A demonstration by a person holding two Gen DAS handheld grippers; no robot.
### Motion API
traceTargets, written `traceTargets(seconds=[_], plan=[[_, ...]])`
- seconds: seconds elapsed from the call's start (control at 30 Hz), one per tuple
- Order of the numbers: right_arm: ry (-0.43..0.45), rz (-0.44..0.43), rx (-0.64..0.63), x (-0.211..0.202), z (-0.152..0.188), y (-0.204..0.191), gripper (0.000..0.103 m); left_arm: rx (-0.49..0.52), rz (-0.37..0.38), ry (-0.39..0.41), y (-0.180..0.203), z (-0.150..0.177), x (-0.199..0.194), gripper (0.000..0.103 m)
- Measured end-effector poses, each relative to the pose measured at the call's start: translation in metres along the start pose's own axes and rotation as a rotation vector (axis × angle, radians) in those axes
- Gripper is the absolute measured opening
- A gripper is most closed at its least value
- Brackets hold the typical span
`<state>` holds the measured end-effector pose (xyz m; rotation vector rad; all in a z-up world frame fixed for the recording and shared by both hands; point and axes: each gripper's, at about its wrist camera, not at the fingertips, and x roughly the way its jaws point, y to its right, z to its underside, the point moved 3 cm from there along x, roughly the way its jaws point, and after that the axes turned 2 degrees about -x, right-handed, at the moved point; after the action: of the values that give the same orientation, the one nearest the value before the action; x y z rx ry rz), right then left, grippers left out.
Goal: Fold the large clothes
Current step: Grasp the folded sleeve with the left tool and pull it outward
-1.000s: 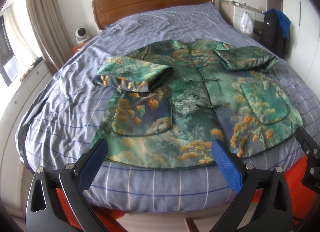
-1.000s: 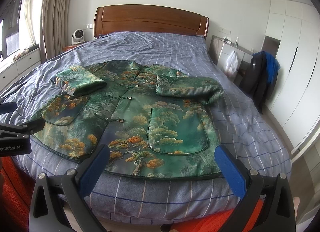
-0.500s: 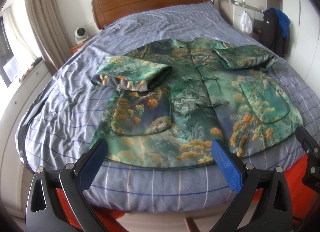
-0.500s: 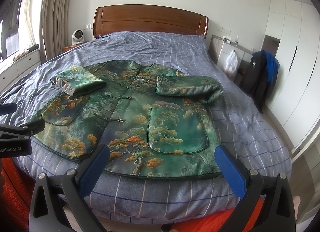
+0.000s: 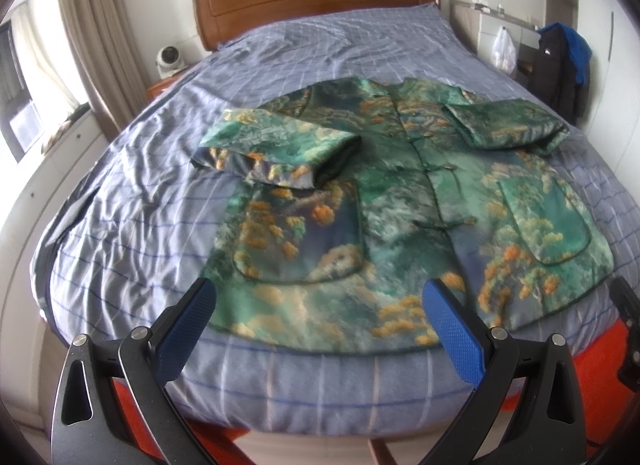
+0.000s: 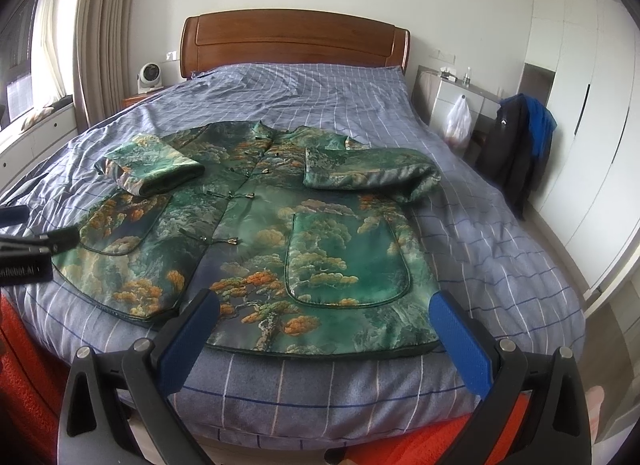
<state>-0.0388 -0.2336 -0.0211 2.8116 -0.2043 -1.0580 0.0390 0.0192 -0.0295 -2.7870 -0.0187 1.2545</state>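
Observation:
A green jacket with an orange tree print [image 5: 400, 201] lies flat, front up, on the bed, hem toward me; it also shows in the right wrist view [image 6: 256, 233]. Both sleeves are folded in across the chest: the left sleeve [image 5: 276, 145] and the right sleeve [image 6: 368, 173]. My left gripper [image 5: 316, 305] is open and empty, just above the hem near the left pocket. My right gripper [image 6: 324, 317] is open and empty, just above the hem below the right pocket [image 6: 348, 261].
The bed has a blue checked sheet [image 6: 500, 245] and a wooden headboard [image 6: 296, 41]. A small fan [image 6: 150, 75] stands on the left nightstand. A dark and blue coat [image 6: 520, 145] hangs at the right, beside white wardrobes [image 6: 592, 137]. An orange rug [image 5: 592, 345] lies at the bed's foot.
The left wrist view has shifted slightly and is a little blurred. The jacket has not moved. Both grippers stay open.

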Motion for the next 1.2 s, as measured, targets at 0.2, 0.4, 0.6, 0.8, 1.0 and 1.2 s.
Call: traceTargets(seconds=[0.2,0.4,0.6,0.8,1.0,1.2], plan=[[0.003,-0.002,-0.009,-0.001,-0.003,0.0,0.103,0.261,-0.017,0.025,-0.007,-0.055,0.062,0.103],[0.009,0.012,-0.018,-0.006,-0.005,0.0,0.103,0.401,-0.007,-0.122,-0.006,-0.1,0.19,0.103],[-0.016,0.035,-0.026,-0.005,-0.003,0.006,0.103,0.353,0.026,-0.213,-0.011,-0.111,0.241,0.034],[-0.03,0.052,-0.003,0.002,0.0,0.021,0.103,-0.071,0.015,-0.048,-0.153,-0.167,0.175,0.027],[-0.05,0.013,-0.001,0.013,0.002,0.012,0.103,-0.484,-0.263,-0.017,-0.336,-0.151,0.16,0.024],[-0.039,-0.073,-0.02,0.029,-0.019,0.017,0.103,-0.67,-0.469,-0.196,-0.431,-0.075,0.212,0.004]])
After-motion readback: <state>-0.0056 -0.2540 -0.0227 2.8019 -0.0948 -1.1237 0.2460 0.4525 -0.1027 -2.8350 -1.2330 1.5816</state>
